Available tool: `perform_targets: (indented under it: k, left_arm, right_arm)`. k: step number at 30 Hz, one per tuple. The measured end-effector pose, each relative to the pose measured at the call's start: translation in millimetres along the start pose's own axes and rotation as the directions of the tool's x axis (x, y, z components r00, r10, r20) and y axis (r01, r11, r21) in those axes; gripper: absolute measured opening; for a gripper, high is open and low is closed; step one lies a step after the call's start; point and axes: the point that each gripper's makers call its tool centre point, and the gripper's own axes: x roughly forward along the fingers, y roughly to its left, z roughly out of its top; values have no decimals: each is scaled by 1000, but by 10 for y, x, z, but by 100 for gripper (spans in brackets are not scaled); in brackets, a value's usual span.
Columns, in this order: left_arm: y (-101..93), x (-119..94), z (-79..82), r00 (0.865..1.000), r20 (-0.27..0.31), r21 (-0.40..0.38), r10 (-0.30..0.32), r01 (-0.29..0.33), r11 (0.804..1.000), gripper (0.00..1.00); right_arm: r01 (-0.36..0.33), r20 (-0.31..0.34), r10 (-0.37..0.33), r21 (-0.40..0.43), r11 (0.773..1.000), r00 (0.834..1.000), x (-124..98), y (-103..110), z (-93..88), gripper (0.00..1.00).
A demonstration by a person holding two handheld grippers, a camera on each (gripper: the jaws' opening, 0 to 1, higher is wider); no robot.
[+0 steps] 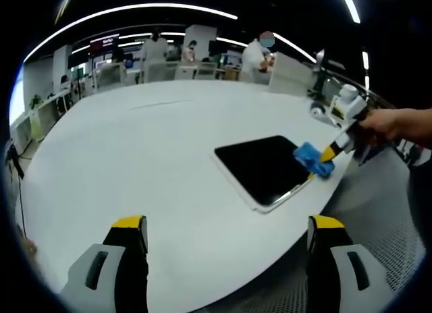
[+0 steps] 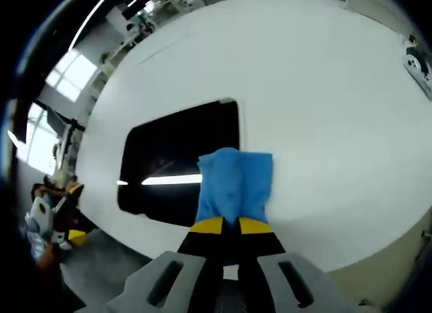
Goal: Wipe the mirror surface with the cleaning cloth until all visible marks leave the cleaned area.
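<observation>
White tabletop (image 1: 155, 144) carries the mirror (image 2: 179, 161) near its edge. Right claw (image 2: 225, 225), clamped on the blue cloth (image 2: 235, 181), presses one mirror corner; overlapping, flat strokes would suit. Left claw (image 1: 226, 235) hangs apart, away from the mirror.

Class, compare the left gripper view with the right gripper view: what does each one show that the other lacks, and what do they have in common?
Left gripper view: the left gripper with its jaws spread wide over the white table, holding nothing; people and desks at the far end of the room; a hand holding the right gripper.

Right gripper view: a bright strip of light reflected in the mirror; windows on the left.

Both: the table, the dark mirror, and the blue cloth pinched in the right gripper at the mirror's edge.
</observation>
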Motion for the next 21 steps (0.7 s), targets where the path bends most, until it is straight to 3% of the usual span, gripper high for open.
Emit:
perform_targets:
  k: [21]
  left_arm:
    - [-15,7,-10,1000,-9,4,-5,5,1000,99]
  right_arm:
    - [7,3,-7,5,1000,1000,8,52,-13,0]
